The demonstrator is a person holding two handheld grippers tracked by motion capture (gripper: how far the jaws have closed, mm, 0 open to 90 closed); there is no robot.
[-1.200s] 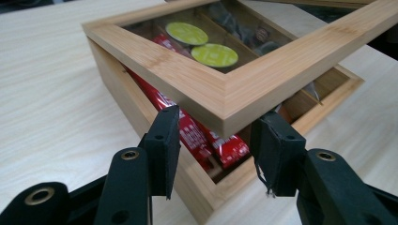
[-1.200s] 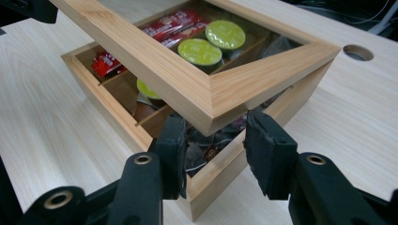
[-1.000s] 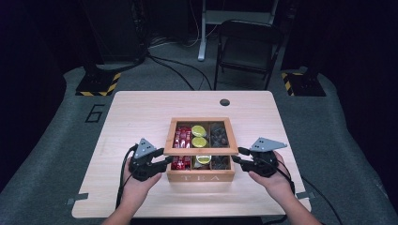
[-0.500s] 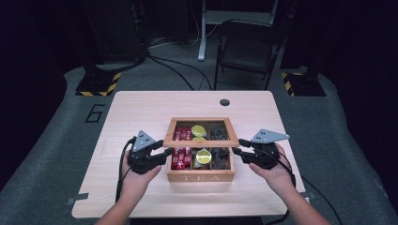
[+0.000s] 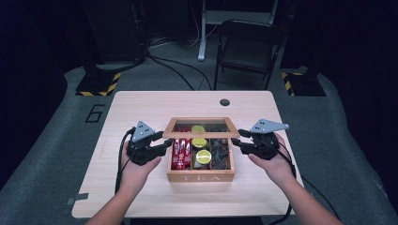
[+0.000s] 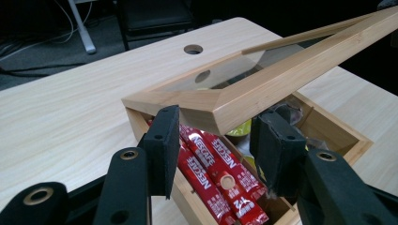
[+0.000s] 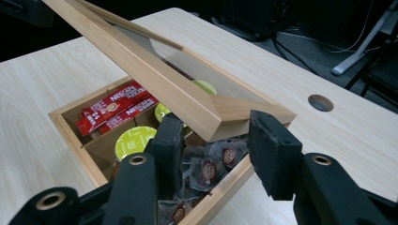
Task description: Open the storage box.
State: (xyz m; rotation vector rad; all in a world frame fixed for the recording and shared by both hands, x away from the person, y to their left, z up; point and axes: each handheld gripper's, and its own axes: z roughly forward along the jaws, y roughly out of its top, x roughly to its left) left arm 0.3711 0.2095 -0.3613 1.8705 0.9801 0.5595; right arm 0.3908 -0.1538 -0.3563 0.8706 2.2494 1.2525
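I am lifting the glass-paned wooden lid [image 5: 201,134] off the wooden tea box [image 5: 200,177], part-raised, its front corners sitting between the spread jaws of my left claw [image 6: 218,152] and right claw [image 7: 220,152].

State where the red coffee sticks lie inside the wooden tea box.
In the high view, the red coffee sticks lie in the tea box's left compartment, beside the green-topped pods in the middle one and nearest the left gripper.

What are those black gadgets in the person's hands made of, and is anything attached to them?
Each hand-held gripper, left and right, is black with two padded jaws, brass-coloured rivets, a grey three-cornered plate on top and a trailing black cable. The forearms are bare, no sleeves.
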